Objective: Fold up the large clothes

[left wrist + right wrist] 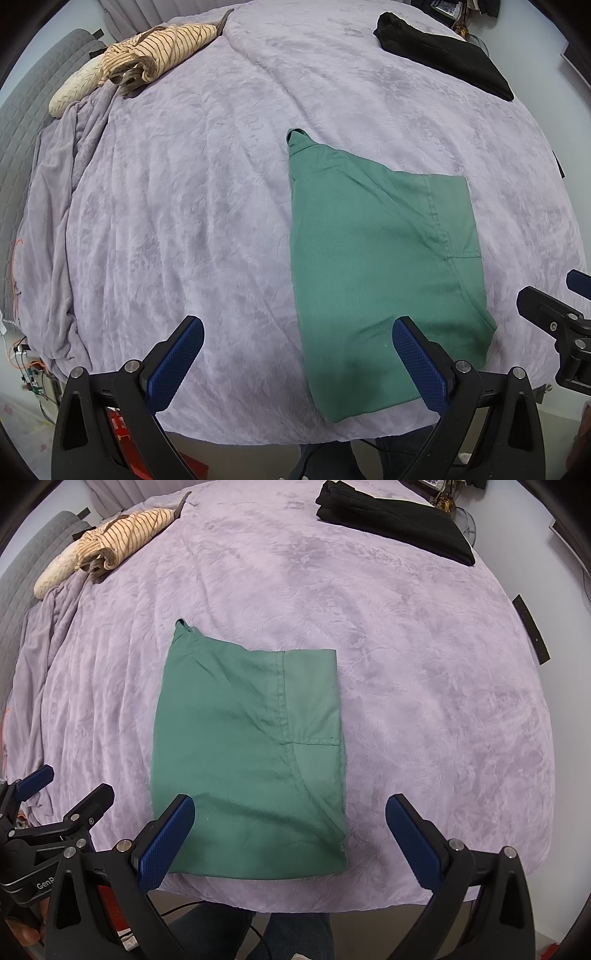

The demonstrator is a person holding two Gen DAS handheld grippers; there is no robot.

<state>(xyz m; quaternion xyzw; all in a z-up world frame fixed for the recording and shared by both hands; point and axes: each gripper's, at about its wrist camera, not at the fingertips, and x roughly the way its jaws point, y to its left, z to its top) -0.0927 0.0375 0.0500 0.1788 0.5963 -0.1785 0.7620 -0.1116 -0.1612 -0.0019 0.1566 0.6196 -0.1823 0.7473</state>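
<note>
Going left to right across the bed (pixel 424 686), which is covered with a fuzzy lavender blanket (pixel 177 206): way over at the far left corner there's a bunched-up tan striped garment (pixel 162 48) next to a cream fluffy thing (pixel 74 88), neither of them folded as far as the views show. Closer in, the left gripper (pixel 297 332) hovers over the near edge of the bed with its blue pads spread wide, holding nothing; its right pad sits above the near part of the green garment (pixel 247 753).

That green garment is the one being worked. It lies flat on the blanket near the front edge, already folded into a fairly neat rectangle, with a seam running down it and a small bit of collar or cuff poking out at its far left corner. The right gripper (pixel 290 808) is above its near edge, also wide open and empty, its left pad over the cloth and its right pad over bare blanket.

Far right at the back sits a black garment (pixel 395 520), folded into a long strip.

Judging from this, the green piece looks pretty much done, maybe one more fold in half or tucking that corner. The striped pile probably still needs doing.
</note>
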